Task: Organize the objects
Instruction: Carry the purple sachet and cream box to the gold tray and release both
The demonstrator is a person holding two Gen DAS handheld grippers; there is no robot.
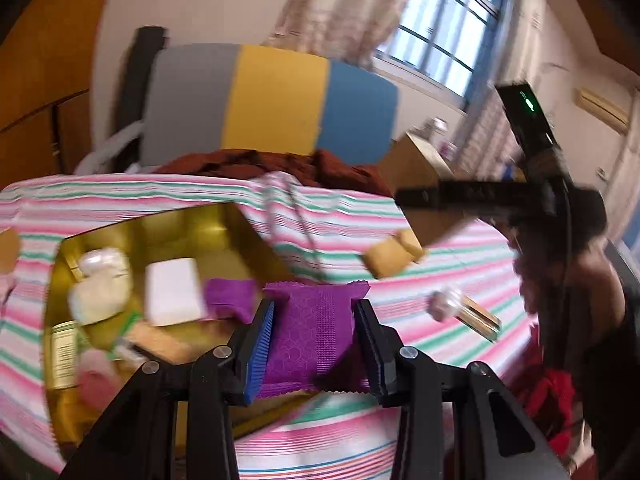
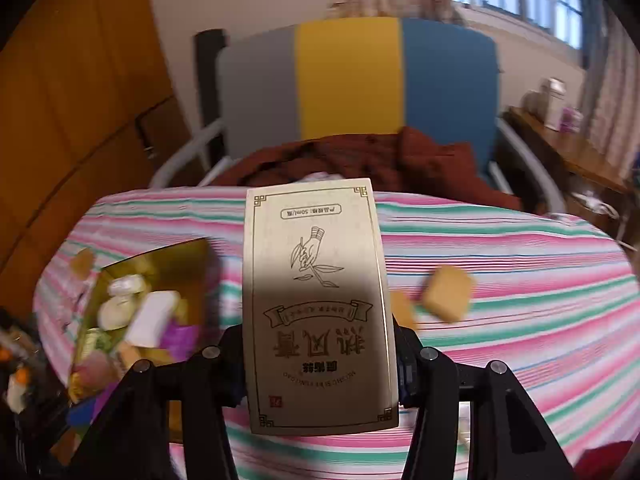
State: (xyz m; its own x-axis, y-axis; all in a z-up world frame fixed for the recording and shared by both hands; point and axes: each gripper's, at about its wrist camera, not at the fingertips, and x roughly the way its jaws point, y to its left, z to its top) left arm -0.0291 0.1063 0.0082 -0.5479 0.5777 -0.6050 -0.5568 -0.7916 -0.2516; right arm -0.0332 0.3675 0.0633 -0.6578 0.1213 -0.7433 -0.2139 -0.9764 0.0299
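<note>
Hand-held grippers [image 1: 314, 336] [image 2: 320, 354] w/ sachet [image 1: 314, 332], box [image 2: 318, 304]

chair [image 2: 352, 76] behind table | window [image 1: 448, 36] | curtain [image 1: 340, 4]

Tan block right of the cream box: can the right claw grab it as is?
Probably not yet. The right claw is shut on the cream box, so its jaws are full. The tan block itself lies uncovered on the striped cloth.
</note>
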